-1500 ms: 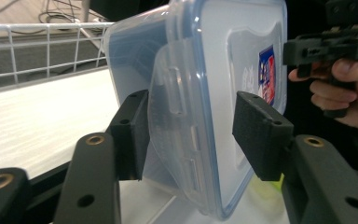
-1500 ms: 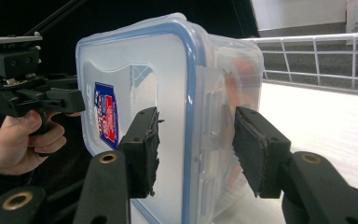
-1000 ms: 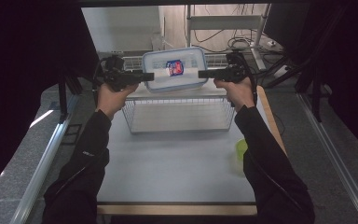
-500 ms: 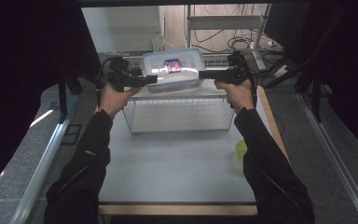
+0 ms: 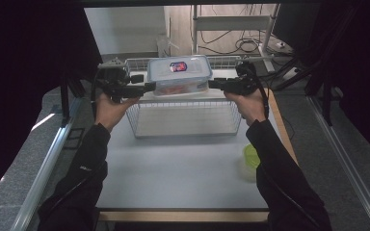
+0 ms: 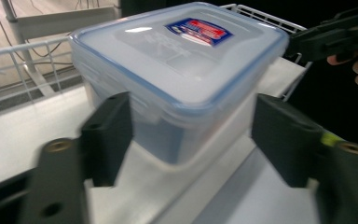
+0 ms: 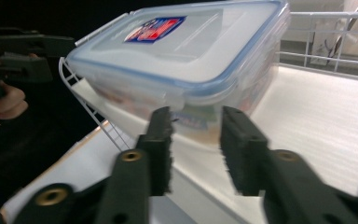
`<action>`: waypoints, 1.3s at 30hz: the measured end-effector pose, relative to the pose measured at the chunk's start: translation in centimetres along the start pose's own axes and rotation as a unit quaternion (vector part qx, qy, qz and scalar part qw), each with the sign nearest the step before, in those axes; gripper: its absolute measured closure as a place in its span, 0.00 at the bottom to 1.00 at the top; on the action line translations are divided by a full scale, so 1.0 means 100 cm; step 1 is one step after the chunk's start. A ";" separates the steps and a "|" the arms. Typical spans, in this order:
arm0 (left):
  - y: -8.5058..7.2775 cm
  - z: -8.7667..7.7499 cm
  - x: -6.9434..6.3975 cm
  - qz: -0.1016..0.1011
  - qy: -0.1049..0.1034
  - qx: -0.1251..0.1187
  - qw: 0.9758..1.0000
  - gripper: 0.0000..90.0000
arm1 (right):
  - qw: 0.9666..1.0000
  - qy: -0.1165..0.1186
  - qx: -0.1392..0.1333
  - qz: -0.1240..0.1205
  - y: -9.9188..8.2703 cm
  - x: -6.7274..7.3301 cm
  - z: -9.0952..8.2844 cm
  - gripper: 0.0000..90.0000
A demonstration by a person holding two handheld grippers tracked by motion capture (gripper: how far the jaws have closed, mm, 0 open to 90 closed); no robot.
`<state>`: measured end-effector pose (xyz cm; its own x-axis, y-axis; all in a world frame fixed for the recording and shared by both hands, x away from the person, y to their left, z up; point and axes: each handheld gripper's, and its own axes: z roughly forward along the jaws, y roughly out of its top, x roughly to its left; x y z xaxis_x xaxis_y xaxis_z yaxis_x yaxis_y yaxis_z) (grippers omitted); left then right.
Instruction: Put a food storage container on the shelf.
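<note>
A clear plastic container (image 5: 179,72) with a blue-rimmed lid and a red-and-blue label is at the rear of a wire basket (image 5: 183,102), level with its rim. I cannot tell what it rests on. My left gripper (image 5: 150,87) meets its left end. In the left gripper view the jaws (image 6: 193,99) have just been closing and straddle a corner of the container (image 6: 182,70), with both pads against its walls. My right gripper (image 5: 212,83) is at the right end. Its jaws (image 7: 196,112) have also just been closing; they stand narrowly apart, in front of the container's (image 7: 191,51) end wall.
The basket stands on a white table (image 5: 173,168). A green cup (image 5: 251,156) sits near the table's right edge, beside the right forearm. A metal shelf and cables (image 5: 241,45) lie behind the basket. Dark curtains flank both sides.
The container has shifted slightly and sits a little lower in the picture. The left hand has moved in toward the container's left end. The right hand has stayed in place.
</note>
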<state>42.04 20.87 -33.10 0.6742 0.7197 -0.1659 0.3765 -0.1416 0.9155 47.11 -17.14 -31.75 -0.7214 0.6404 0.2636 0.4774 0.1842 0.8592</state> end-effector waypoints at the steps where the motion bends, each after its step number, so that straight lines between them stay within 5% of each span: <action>1: -0.003 -0.001 -0.003 0.003 0.000 -0.002 1.000 0.47 | 1.000 -0.002 0.001 -0.005 -0.002 0.002 -0.001 0.78; 7: -0.015 0.001 -0.015 0.026 -0.023 0.007 0.999 0.89 | 0.999 -0.003 0.012 -0.038 -0.011 0.012 0.004 0.99; 10: -0.017 0.010 -0.019 0.037 -0.021 0.022 0.999 0.99 | 0.999 -0.002 0.017 -0.045 -0.012 0.014 0.010 1.00; 25: -0.011 0.033 0.003 0.007 0.036 0.039 0.999 0.98 | 0.999 -0.023 0.019 -0.040 -0.010 0.011 0.034 1.00; 33: -0.006 0.043 0.002 0.008 0.019 0.048 0.999 0.99 | 0.999 -0.028 0.014 -0.037 -0.009 0.006 0.037 1.00; 39: -0.009 0.041 -0.006 0.017 0.013 0.045 0.999 0.90 | 0.997 -0.039 0.016 -0.057 -0.014 0.011 0.033 0.94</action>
<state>43.90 17.81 -35.32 0.6708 0.7309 -0.1254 0.4104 -0.2251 0.8837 47.33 -14.25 -34.07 -0.7312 0.6701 0.1278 0.4104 0.2825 0.8671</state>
